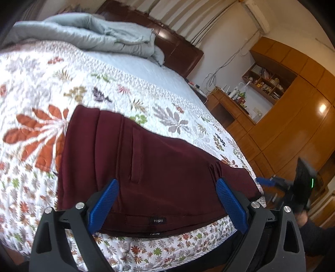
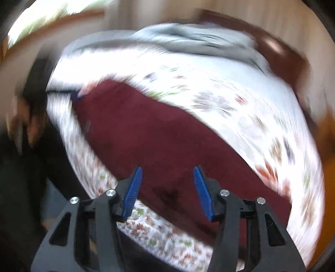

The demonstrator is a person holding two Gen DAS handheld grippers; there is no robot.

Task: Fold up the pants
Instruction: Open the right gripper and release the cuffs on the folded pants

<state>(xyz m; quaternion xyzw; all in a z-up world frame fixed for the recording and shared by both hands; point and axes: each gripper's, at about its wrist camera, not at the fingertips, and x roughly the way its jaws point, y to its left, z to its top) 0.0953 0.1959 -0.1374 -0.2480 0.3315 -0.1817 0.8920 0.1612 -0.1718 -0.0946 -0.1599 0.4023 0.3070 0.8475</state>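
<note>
The maroon pants [image 1: 146, 167] are seen lying flat on the bed's floral quilt [image 1: 41, 87], near the bed's front edge, w/ the waistband end toward the left wrist cam; a small dark label [image 1: 158, 220] is stitched at that edge & a welt pocket slit is visible further up the fabric. In the right wrist view the pants [image 2: 159, 142] are shown as a long maroon strip running diagonally across the quilt [image 2: 240, 87], though that pic is heavily motion-blurred, so folds & seams can't be told. The left tongs [image 1: 166, 206] are held wide apart above the waistband area, blue pads either side of the cloth, nothing gripped; whether the pads touch the fabric can't be told. The right tongs [image 2: 167, 192] are likewise spread wide over the near part of the pants, nothing held between them. From the left cam, the right tongs [image 1: 264, 181] are glimpsed blurred at the far right, just beyond the pants' corner. A grey-blue duvet [image 1: 88, 31] is bunched at the head of the bed, against a dark wooden headboard [image 1: 180, 50]. Further out, orange-brown wooden cabinets [image 1: 293, 125] & a cluttered shelf unit [image 1: 266, 81] are seen along the wall, w/ an AC unit [image 1: 256, 14] mounted high up.
</note>
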